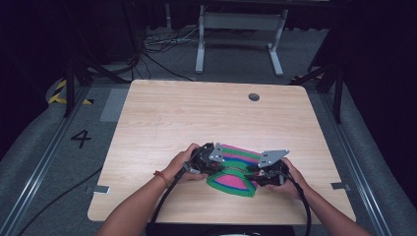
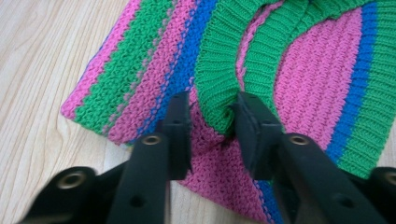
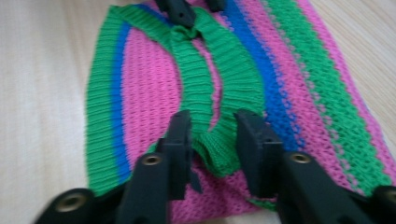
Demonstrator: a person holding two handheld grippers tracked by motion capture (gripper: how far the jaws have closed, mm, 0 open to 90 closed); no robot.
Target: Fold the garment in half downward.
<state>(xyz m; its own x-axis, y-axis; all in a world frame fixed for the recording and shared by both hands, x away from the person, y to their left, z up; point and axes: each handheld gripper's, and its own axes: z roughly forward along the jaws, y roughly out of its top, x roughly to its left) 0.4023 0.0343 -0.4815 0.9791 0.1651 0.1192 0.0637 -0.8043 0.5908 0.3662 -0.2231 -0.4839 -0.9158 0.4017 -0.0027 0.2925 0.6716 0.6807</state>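
A: Knitwear, striped pink, green and blue. From the high view, the knitted garment [image 1: 235, 172] lies on the wooden table [image 1: 167, 123], near its front edge, between the left gripper [image 1: 215, 166] and right gripper [image 1: 255, 173].

B: And along the left gripper's view?

A: Its jaws stand apart around a fold of the green ribbed hem [image 2: 219, 70], not yet squeezing.

B: The right gripper view?

A: Same: jaws apart, straddling the hem's [image 3: 212, 140] other end. I'd judge it light, soft and stretchy; the doubled rib is the firmest hold.
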